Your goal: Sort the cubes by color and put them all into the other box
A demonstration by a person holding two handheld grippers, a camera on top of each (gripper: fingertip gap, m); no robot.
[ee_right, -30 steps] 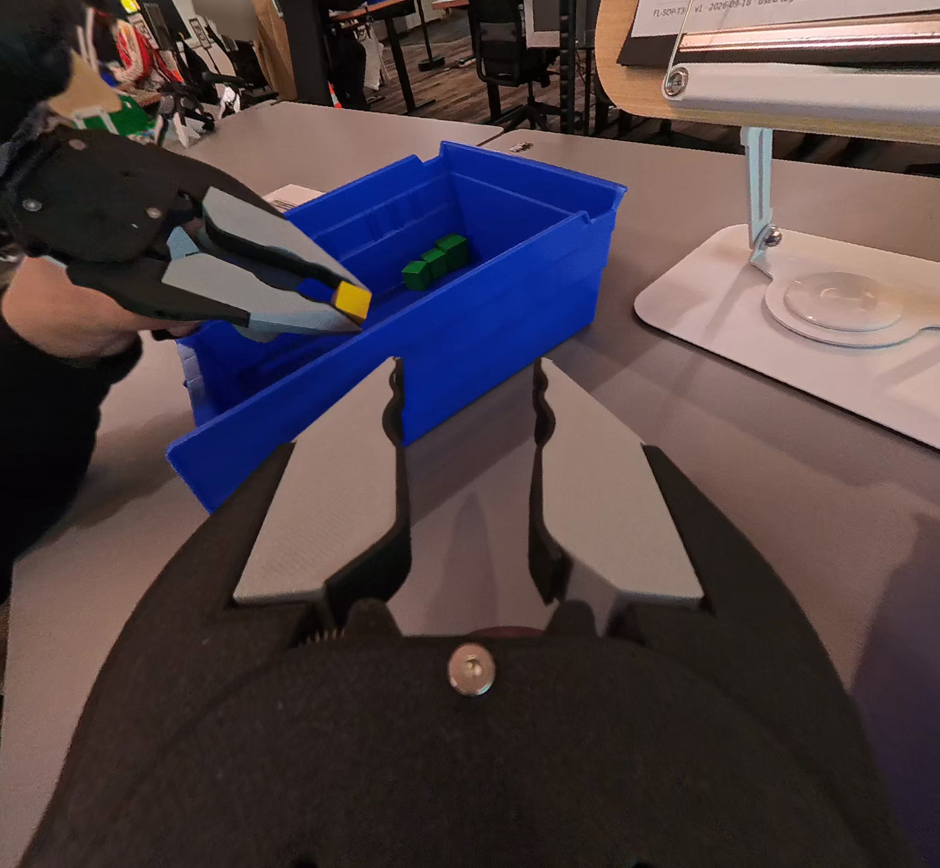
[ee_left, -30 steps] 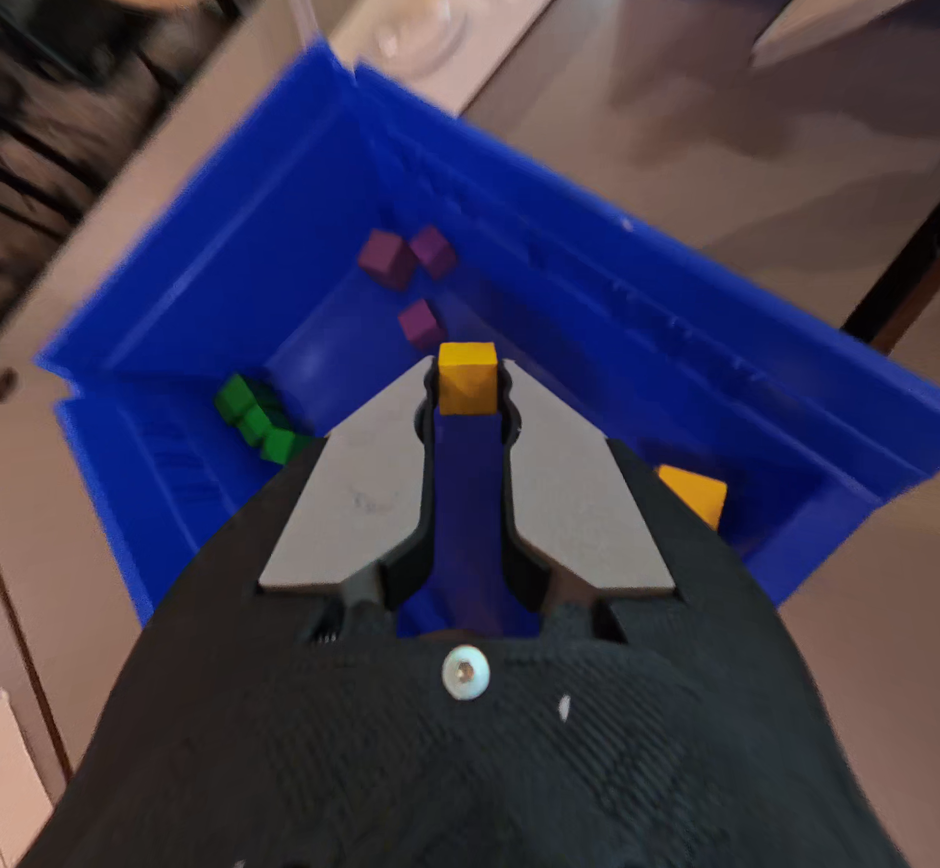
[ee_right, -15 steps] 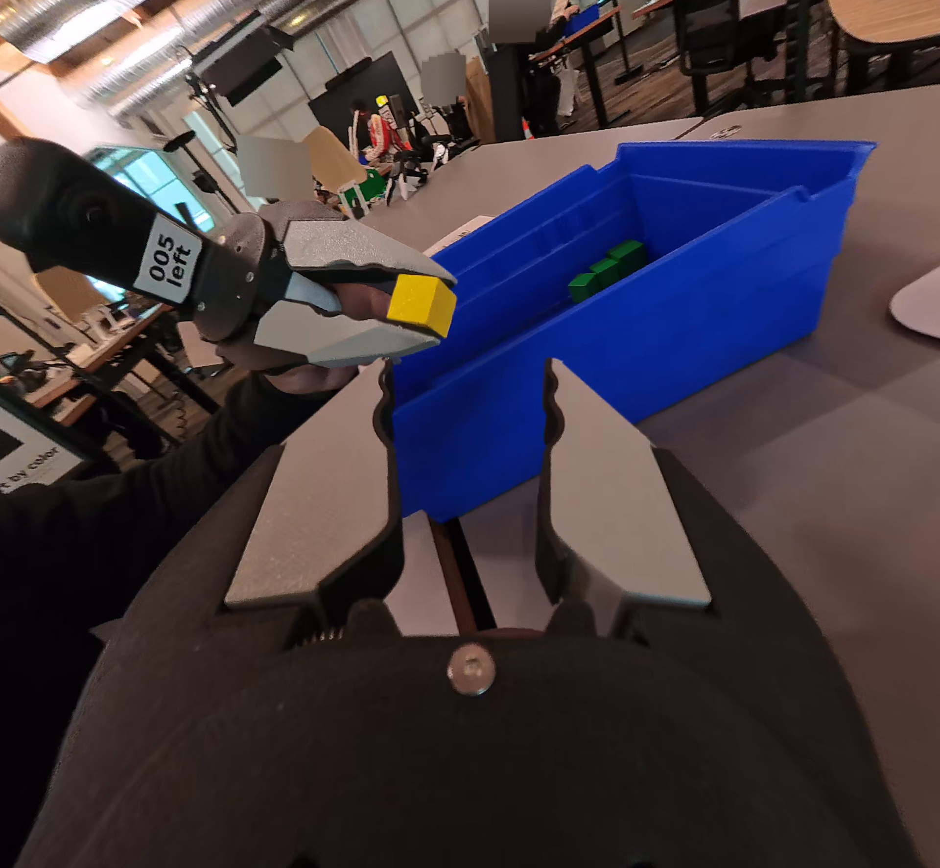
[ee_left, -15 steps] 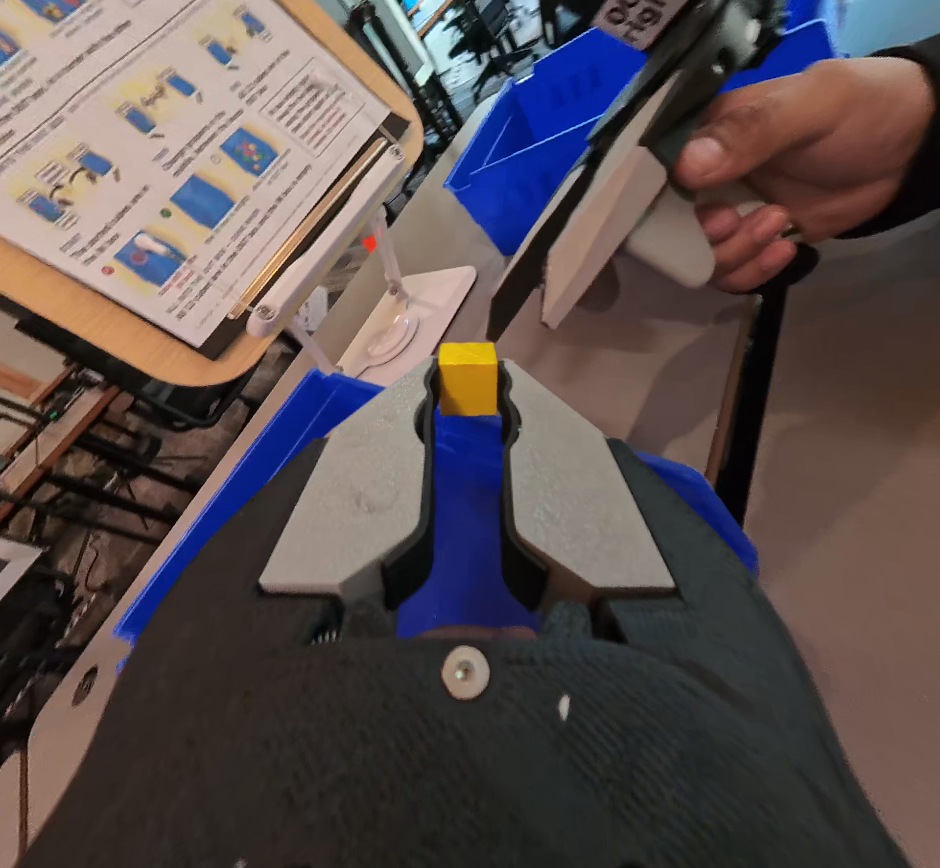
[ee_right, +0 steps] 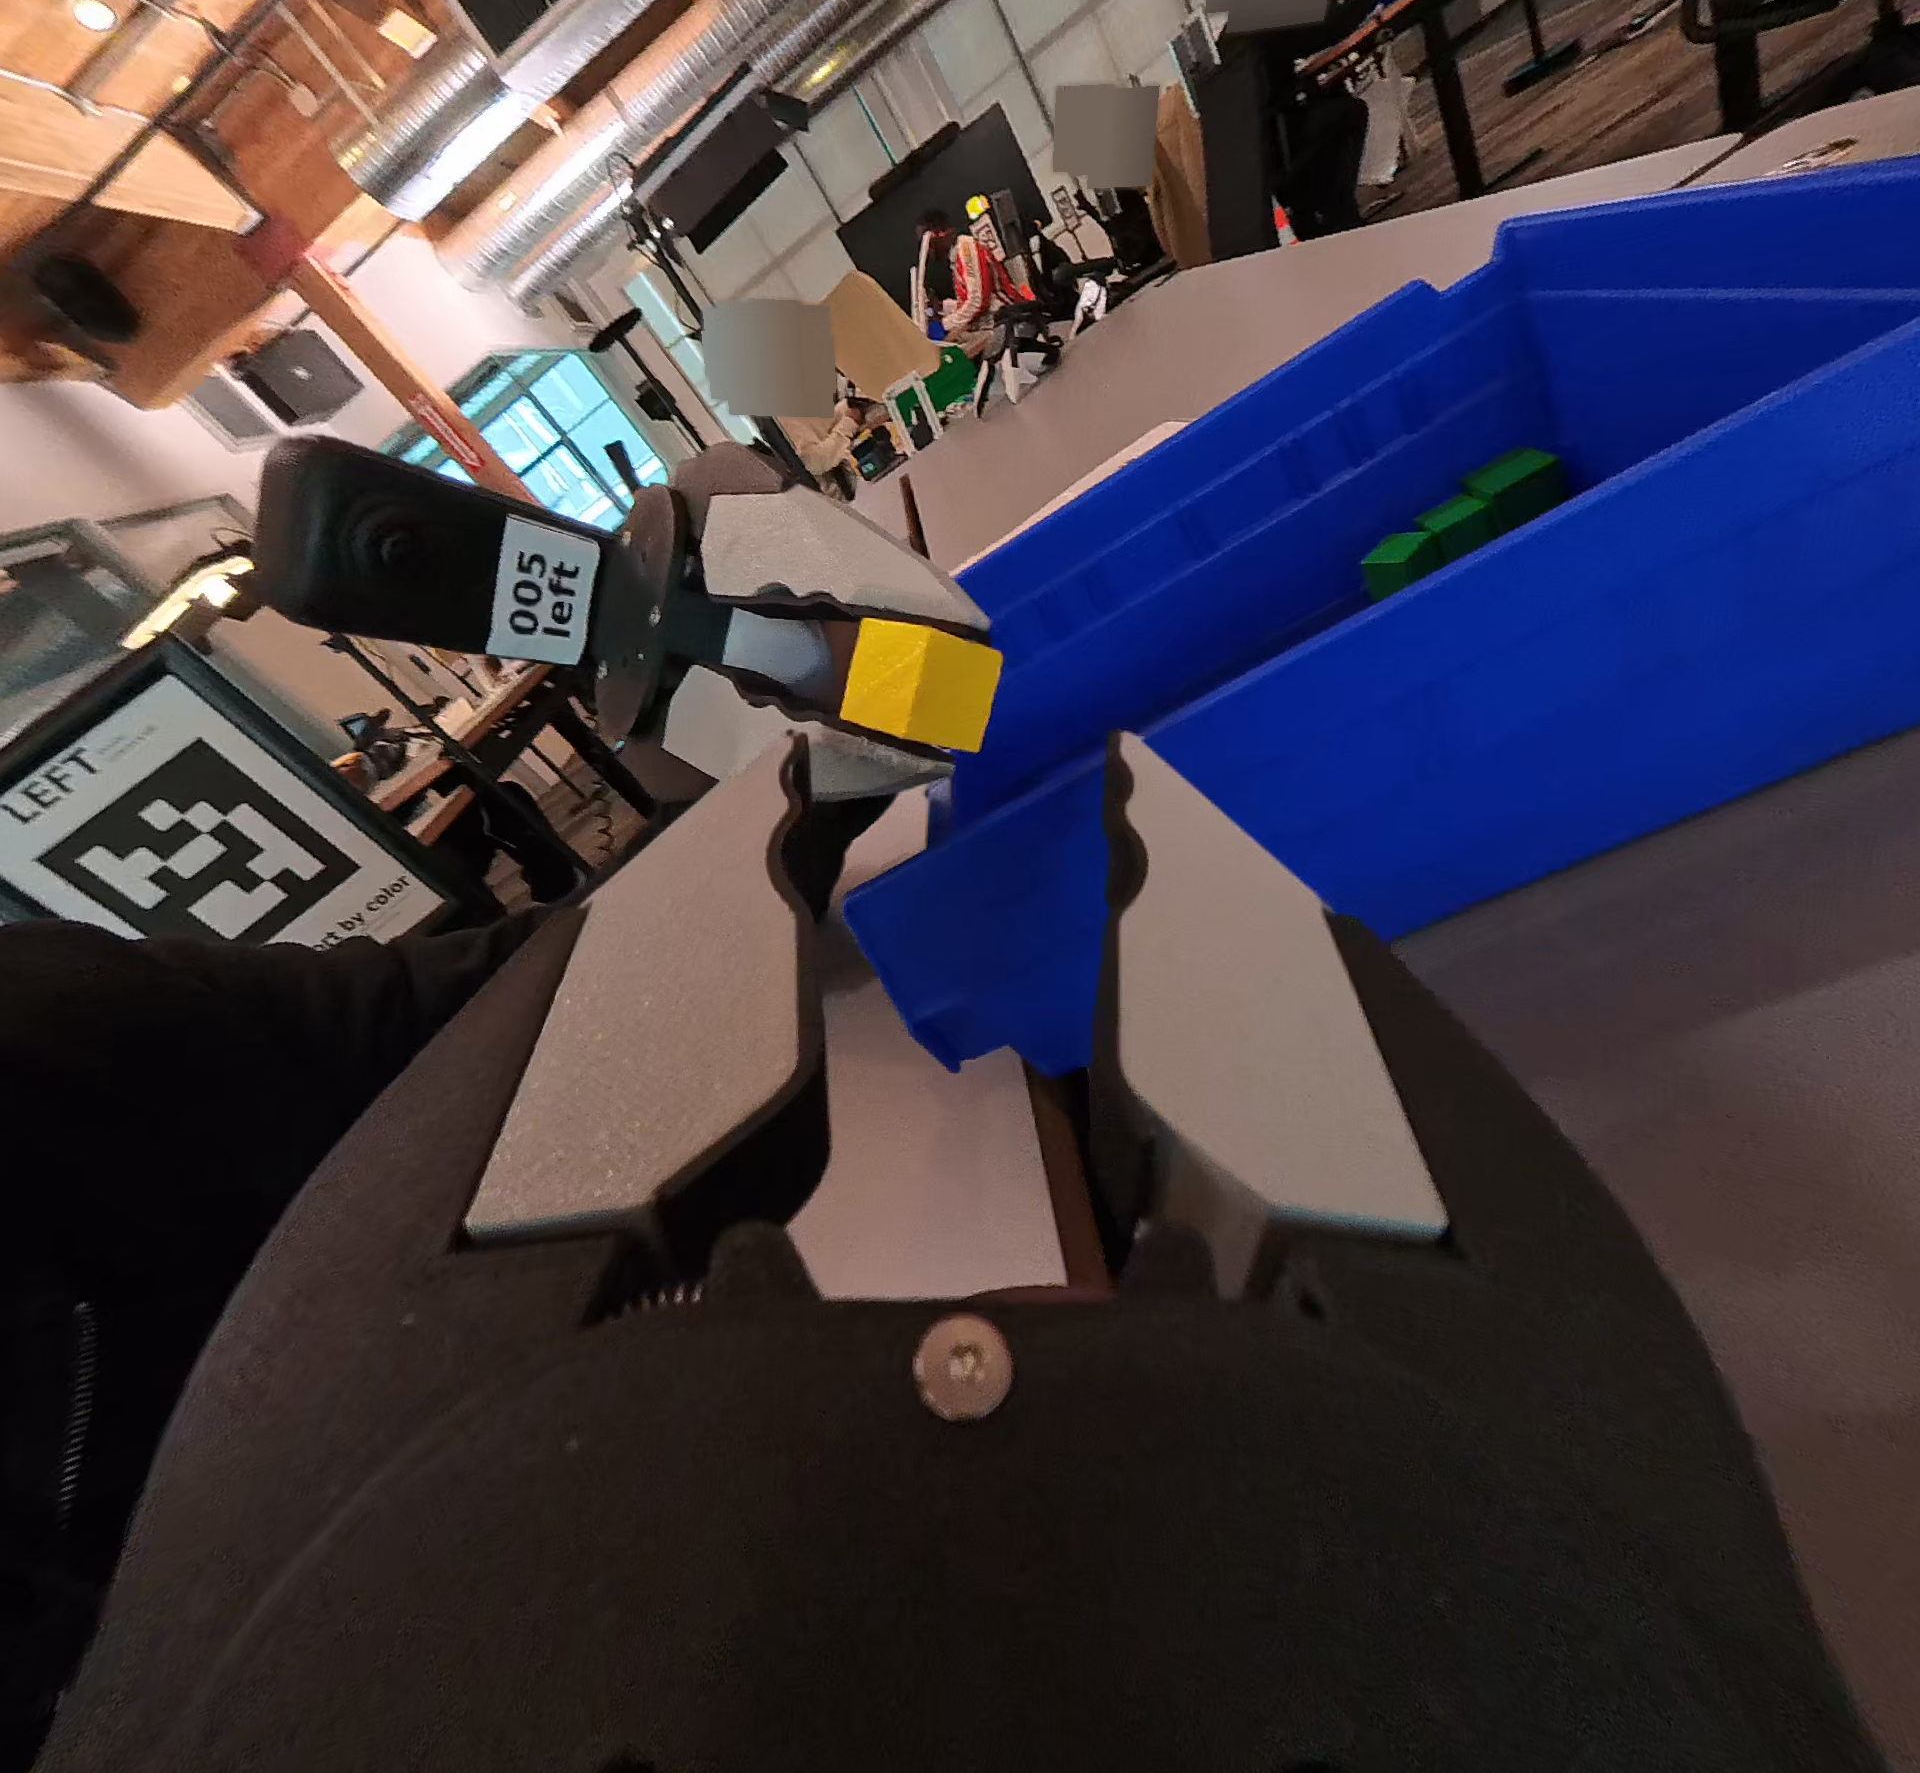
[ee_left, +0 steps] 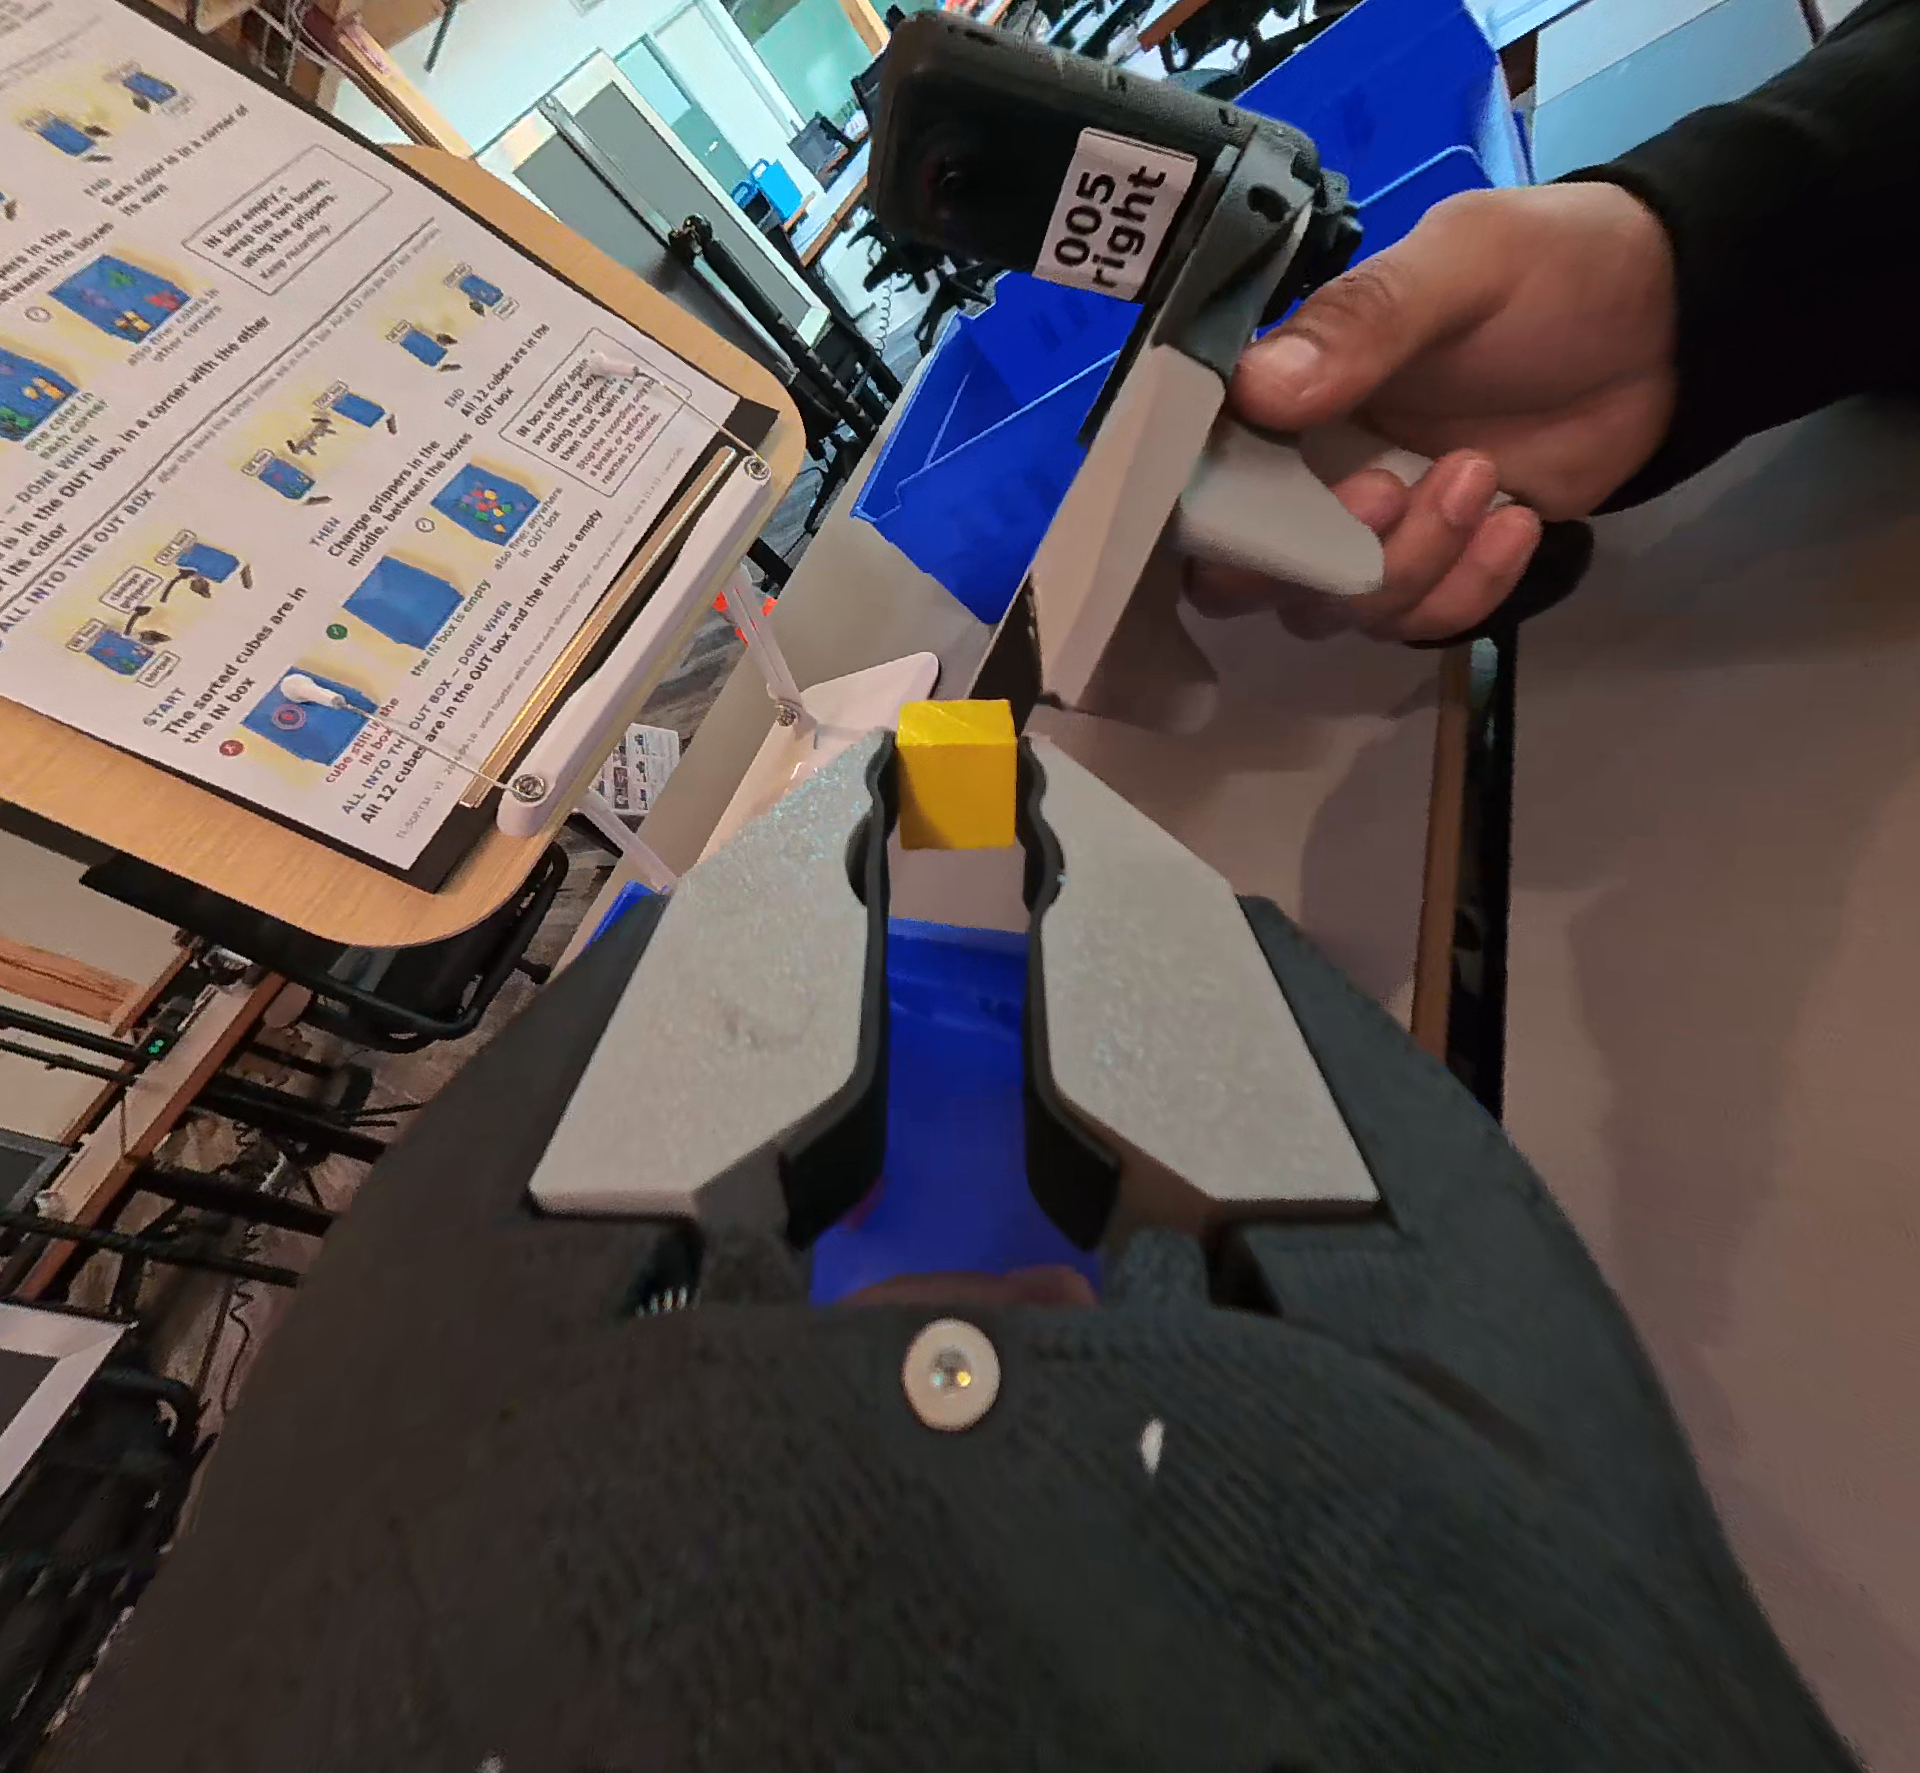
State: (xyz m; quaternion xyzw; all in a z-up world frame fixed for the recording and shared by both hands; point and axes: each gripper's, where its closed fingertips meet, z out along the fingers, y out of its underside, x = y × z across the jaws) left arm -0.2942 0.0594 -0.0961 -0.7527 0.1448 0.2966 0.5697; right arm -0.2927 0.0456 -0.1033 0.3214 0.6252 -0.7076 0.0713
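Grey tabletop [ee_right: 1662,1048] below, left gripper [ee_left: 954,793] pinching the yellow cube [ee_left: 954,788], right gripper [ee_right: 951,830] spread and empty, so square up and take its free faces cleanly!

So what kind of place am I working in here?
Most likely a shared open-plan lab or workshop: exposed silver ducts under a timber ceiling, rows of desks behind, and a clipboard stand with picture instructions beside the blue bin.
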